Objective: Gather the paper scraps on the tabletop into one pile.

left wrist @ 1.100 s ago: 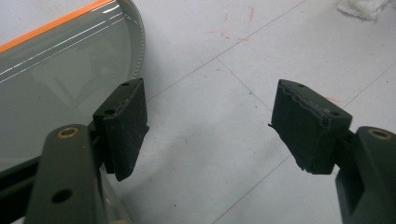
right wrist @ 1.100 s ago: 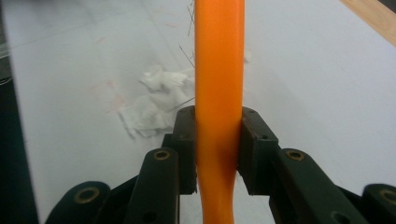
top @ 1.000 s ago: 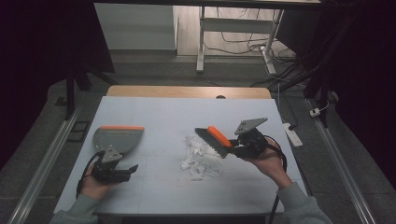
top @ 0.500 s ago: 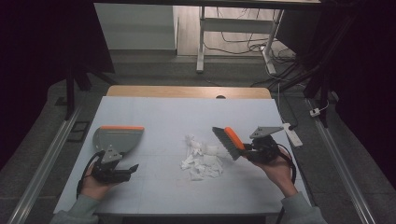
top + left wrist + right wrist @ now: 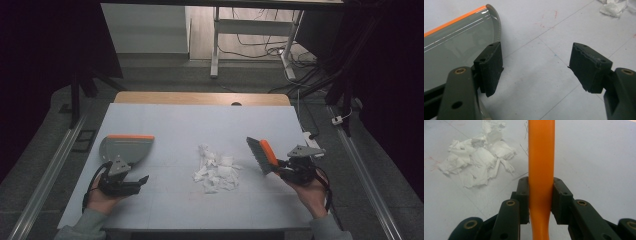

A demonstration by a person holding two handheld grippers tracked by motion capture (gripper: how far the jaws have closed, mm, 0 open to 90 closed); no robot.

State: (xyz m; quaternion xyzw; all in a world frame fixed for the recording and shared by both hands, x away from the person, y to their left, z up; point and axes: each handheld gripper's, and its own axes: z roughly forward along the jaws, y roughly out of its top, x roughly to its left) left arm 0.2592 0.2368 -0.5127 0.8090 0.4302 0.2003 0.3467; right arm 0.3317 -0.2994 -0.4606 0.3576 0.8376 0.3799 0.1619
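In the right gripper view the top of the brush (image 5: 541, 157) is cut off by the edge, so its bristles cannot be seen there. In the left gripper view most of the dustpan (image 5: 456, 47) runs off the left side, and part of it is hidden behind the left jaw. From the high view the paper scraps (image 5: 215, 170) are small and hard to tell apart.

The right gripper (image 5: 295, 170) sits at about 4 o'clock on the white table (image 5: 200, 120). Its hand (image 5: 312, 192) comes up from the bottom edge. Its jaws are squeezed tight on the orange handle of the brush. The brush points toward 10 o'clock, tilted up off the table, with its dark bristles facing the paper scraps. The brush is just to the right of the pile, not touching it.

The left gripper (image 5: 122, 182) rests at about 8 o'clock, held by the left hand (image 5: 100, 200). Its jaws are spread wide apart with nothing between them. The grey dustpan with the orange edge lies flat just past it, toward 12 o'clock.

The paper scraps lie in a heap near the middle of the table, between the dustpan and the brush.
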